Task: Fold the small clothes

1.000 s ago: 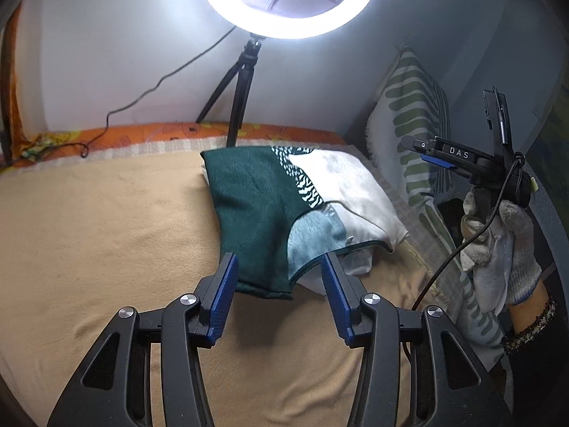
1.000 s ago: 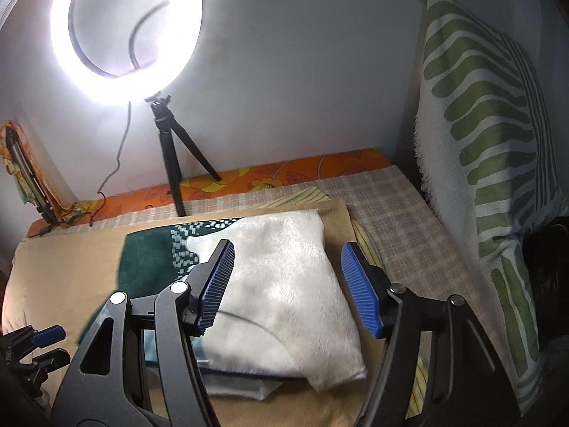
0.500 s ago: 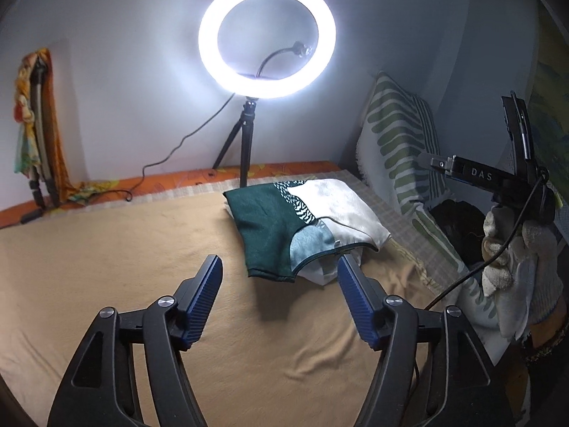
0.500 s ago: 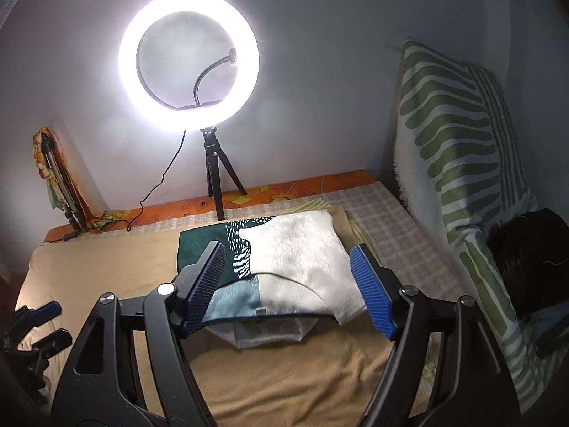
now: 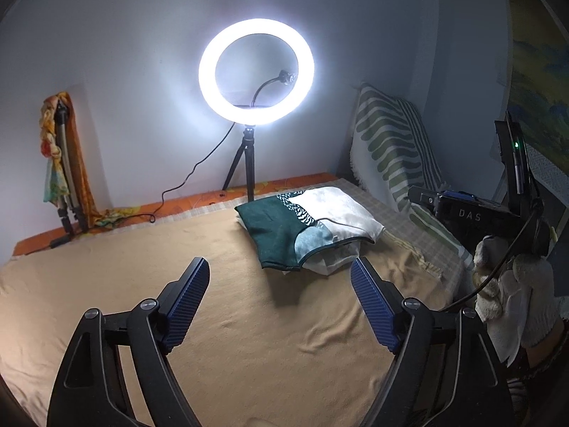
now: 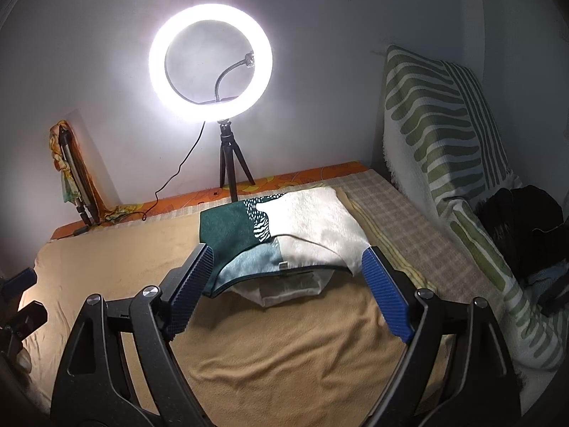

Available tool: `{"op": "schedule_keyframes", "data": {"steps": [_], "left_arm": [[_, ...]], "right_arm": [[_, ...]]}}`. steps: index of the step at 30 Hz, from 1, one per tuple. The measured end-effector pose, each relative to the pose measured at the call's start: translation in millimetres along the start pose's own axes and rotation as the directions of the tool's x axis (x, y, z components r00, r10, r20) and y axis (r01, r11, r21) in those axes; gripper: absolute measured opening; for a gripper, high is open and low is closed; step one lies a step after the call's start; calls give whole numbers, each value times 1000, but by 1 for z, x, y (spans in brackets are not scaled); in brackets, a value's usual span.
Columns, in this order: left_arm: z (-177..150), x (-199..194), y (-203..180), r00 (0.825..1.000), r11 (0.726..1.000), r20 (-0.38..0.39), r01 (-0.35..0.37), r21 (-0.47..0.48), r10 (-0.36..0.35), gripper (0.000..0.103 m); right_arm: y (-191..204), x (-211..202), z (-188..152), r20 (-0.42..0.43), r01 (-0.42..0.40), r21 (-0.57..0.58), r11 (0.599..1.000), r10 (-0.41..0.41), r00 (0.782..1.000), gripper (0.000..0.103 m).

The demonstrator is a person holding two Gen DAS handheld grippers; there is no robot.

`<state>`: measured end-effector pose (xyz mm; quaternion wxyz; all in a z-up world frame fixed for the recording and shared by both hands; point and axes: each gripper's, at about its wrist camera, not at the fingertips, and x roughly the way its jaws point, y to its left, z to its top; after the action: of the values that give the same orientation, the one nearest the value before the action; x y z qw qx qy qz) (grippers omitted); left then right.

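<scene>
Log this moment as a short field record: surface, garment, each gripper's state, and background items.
surface: tan blanket covering a bed
garment: folded green, white and light-blue piece, lying on paler folded cloth
left gripper: open, empty, off the garment
right gripper: open, empty, above the blanket, near the garment's front edge
background: lit ring light on a tripod by the wall; striped pillow propped upright at the right

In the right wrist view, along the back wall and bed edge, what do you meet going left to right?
Folded tripod wrapped in patterned cloth → ring light on its tripod → folded clothes on the tan blanket → green-striped pillow → black bag.
</scene>
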<state>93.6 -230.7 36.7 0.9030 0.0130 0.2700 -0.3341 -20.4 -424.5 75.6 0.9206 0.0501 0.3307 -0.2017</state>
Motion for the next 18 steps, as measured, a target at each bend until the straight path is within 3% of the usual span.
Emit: {"op": "schedule_keyframes", "data": {"steps": [2, 5, 12, 18], "left_arm": [[-4, -5, -1, 1000, 1000, 11, 0, 7, 0, 82], [-8, -9, -2, 1000, 1000, 14, -10, 20, 10, 82], [-16, -9, -5, 996, 992, 10, -92, 81, 91, 85], [-18, -10, 0, 993, 990, 19, -118, 75, 117, 85]], "right_arm": [[2, -6, -8, 14, 5, 15, 1000, -6, 1000, 98], [5, -9, -18, 28, 15, 25, 1000, -15, 999, 101], [15, -2, -34, 30, 28, 13, 1000, -29, 999, 103], [23, 3, -41, 35, 29, 8, 1000, -30, 999, 103]]}}
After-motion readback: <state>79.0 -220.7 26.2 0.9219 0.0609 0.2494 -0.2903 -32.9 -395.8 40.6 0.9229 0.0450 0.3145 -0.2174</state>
